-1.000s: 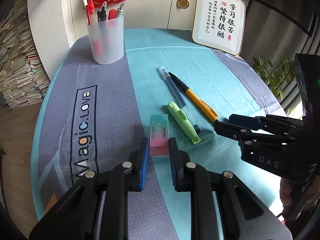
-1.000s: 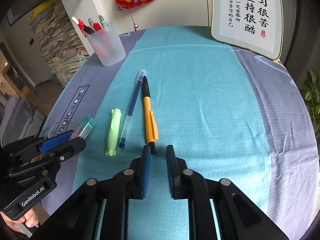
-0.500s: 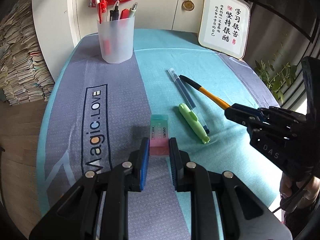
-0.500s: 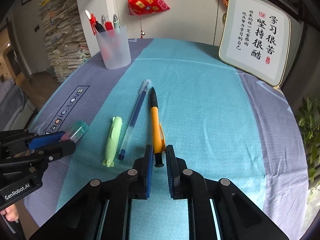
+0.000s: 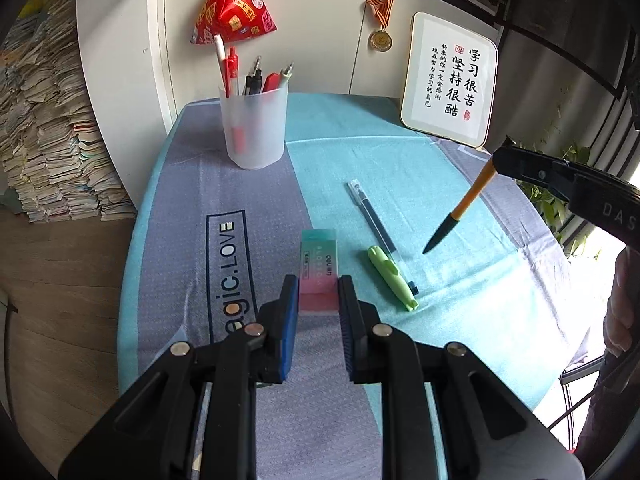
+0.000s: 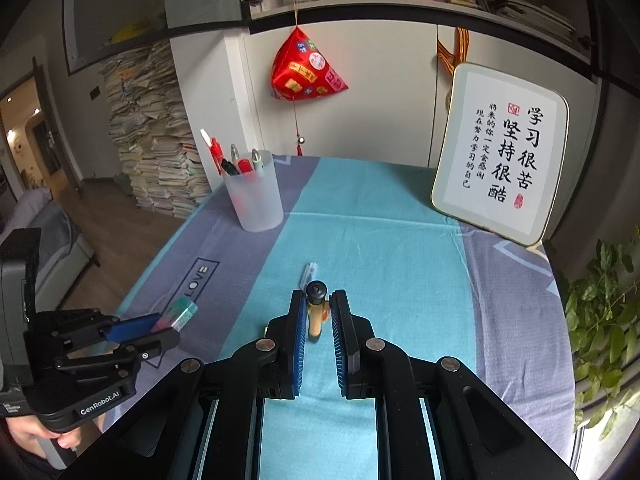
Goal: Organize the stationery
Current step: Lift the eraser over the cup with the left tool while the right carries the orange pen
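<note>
My left gripper [image 5: 318, 286] is shut on a pink and green eraser [image 5: 318, 266], held just above the cloth; it also shows in the right wrist view [image 6: 178, 312]. My right gripper [image 6: 318, 300] is shut on an orange pen with a black tip [image 6: 316, 306], lifted off the table. In the left wrist view the orange pen [image 5: 460, 210] hangs tip down over the cloth. A blue gel pen [image 5: 374, 216] and a green highlighter [image 5: 390, 276] lie on the cloth. A frosted pen cup [image 5: 256, 126] with several pens stands at the far left.
A framed calligraphy panel [image 5: 450, 80] leans against the wall at the back right. A red pyramid ornament [image 5: 234, 14] and a medal [image 5: 380, 38] hang on the wall. Stacked papers [image 5: 44, 136] stand left of the table. A plant [image 6: 604, 312] is at the right.
My right gripper has lifted the orange pen off the cloth and tipped it up. My left gripper has risen slightly with the eraser between its pads.
</note>
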Motion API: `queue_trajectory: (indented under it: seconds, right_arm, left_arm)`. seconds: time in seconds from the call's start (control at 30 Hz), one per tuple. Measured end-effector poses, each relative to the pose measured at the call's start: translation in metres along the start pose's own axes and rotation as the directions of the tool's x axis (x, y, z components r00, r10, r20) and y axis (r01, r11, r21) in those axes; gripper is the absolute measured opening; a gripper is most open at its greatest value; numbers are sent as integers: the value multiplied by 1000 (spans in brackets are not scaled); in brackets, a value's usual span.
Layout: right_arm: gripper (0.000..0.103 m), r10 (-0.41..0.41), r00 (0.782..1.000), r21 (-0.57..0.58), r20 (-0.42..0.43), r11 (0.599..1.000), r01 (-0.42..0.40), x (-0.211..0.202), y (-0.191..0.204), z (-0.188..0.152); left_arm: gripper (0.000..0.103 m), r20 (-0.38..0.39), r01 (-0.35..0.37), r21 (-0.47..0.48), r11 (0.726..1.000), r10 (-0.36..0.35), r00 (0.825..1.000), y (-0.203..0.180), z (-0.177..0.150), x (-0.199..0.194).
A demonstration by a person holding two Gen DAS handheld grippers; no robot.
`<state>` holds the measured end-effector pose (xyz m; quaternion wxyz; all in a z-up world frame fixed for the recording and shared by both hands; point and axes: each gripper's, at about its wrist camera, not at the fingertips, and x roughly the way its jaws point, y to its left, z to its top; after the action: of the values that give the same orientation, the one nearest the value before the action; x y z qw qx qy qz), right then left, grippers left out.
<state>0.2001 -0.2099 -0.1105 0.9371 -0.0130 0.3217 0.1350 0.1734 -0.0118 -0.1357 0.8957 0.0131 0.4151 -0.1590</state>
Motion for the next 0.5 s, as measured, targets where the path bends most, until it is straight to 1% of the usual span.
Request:
queue_trajectory:
  seconds: [0.1,0.2,0.33,0.47,0.5]
  right_arm:
    - [14,28,1000,4,5,1000,-28,-4,1,10]
    - [14,27,999,-8,24,1000,-27,-9,4,22]
    - [14,51,998,-17,48,999,-50,-14,9,41]
    - [14,29,996,-50,81,998,-25,-17,19,64]
    - [14,35,996,-56,81,998,-31,-17,21,70]
  left_arm:
    - [18,19,-6,7,1000,6,1000,2,8,-8]
    - [18,37,-8,11,1000,7,999,4,16,-14]
    - [18,58,-1,17,1000,0,998,9,28,-23]
    - [18,88,3,0,1000,-3,996,17,38,-32]
    - [18,93,4,-3,1000,-4,996,19,40,-33]
